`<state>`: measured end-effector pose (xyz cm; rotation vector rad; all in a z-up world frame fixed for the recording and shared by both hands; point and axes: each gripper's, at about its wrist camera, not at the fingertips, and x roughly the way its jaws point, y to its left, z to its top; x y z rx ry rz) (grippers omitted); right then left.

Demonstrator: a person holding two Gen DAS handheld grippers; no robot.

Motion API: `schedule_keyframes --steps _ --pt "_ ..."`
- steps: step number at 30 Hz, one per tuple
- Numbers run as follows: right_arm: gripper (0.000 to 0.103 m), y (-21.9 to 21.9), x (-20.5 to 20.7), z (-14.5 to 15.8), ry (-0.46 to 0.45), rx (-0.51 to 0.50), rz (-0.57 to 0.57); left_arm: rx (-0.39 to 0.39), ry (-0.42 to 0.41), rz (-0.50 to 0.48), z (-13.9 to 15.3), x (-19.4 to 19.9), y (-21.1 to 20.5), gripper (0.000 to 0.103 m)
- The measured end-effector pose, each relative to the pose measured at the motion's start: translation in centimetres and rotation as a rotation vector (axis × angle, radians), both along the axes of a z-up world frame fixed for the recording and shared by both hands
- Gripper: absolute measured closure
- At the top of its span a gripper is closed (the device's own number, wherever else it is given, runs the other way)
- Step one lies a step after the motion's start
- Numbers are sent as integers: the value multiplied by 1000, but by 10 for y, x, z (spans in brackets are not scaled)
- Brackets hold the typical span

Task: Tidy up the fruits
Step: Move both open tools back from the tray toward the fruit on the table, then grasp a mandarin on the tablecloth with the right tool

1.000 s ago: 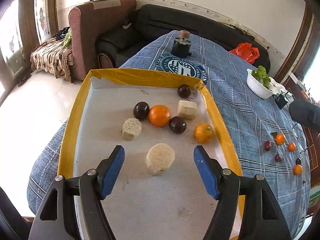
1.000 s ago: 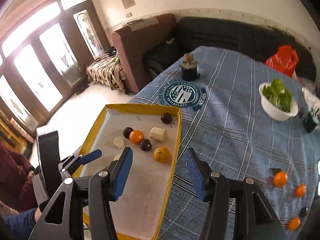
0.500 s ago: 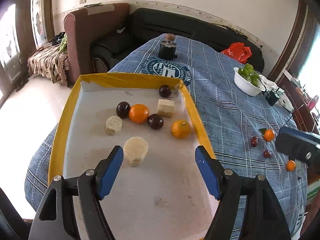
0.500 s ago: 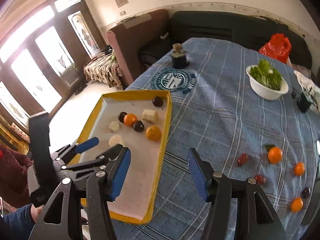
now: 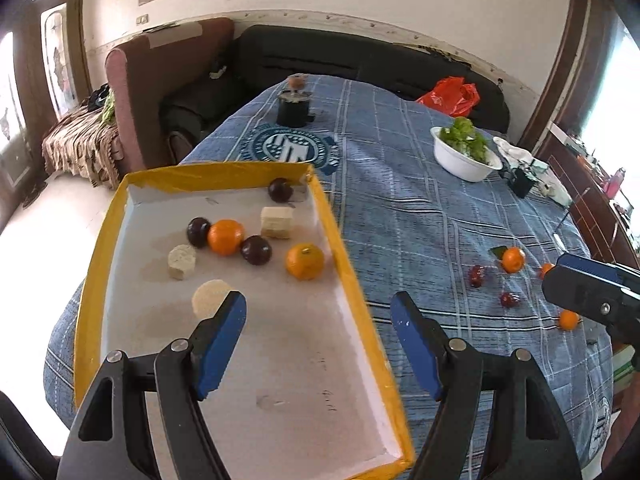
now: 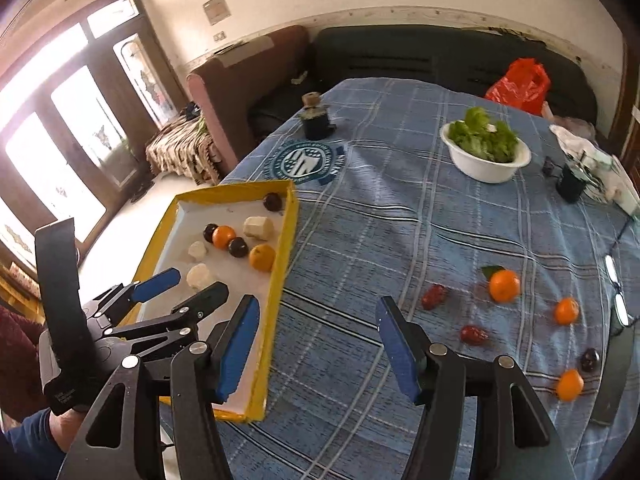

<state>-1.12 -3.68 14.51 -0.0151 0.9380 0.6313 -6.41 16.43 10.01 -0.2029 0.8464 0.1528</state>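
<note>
Loose fruit lies on the blue checked tablecloth (image 6: 400,216) in the right half of the right wrist view: an orange with a leaf (image 6: 504,285), two smaller oranges (image 6: 566,310) (image 6: 569,385), two red fruits (image 6: 435,296) (image 6: 474,335) and a dark plum (image 6: 590,359). All of it sits right of and beyond the right claw (image 6: 316,344), whose blue pads are spread wide with nothing between them; the nearest red fruit is just past the right pad's tip, apart from it.

More fruit is in the yellow-rimmed tray (image 5: 100,248) at the left of both views: two oranges (image 5: 225,237) (image 5: 305,261), three dark plums (image 5: 199,231) (image 5: 256,250) (image 5: 280,189) and three pale blocks (image 5: 182,261) (image 5: 277,222) (image 5: 208,298). In the left wrist view the left claw (image 5: 318,344) hangs over the near end of the tray, wide open and empty. The tray's right rim runs up between its pads. The nearest pale block sits just above the left pad's tip, partly hidden by it; the other fruit lies further up the frame.

At upper right of the table stands a white bowl (image 6: 486,164) of greens, and a small dark jar (image 6: 316,120) sits upper centre.
</note>
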Motion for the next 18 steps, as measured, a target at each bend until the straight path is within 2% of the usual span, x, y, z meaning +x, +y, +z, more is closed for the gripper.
schedule_keyframes --steps 4,9,13,18 --pt "37 -32 3 -7 15 3 -75 -4 -10 -46 2 1 -22 26" --pt "37 -88 2 -40 100 -8 -207 13 16 -161 -8 5 -65 26" --pt "38 -138 -4 -68 180 -9 -317 32 53 -289 -23 9 -112 26" --pt "39 -196 -7 -76 210 22 -445 71 89 -412 -50 10 -160 26"
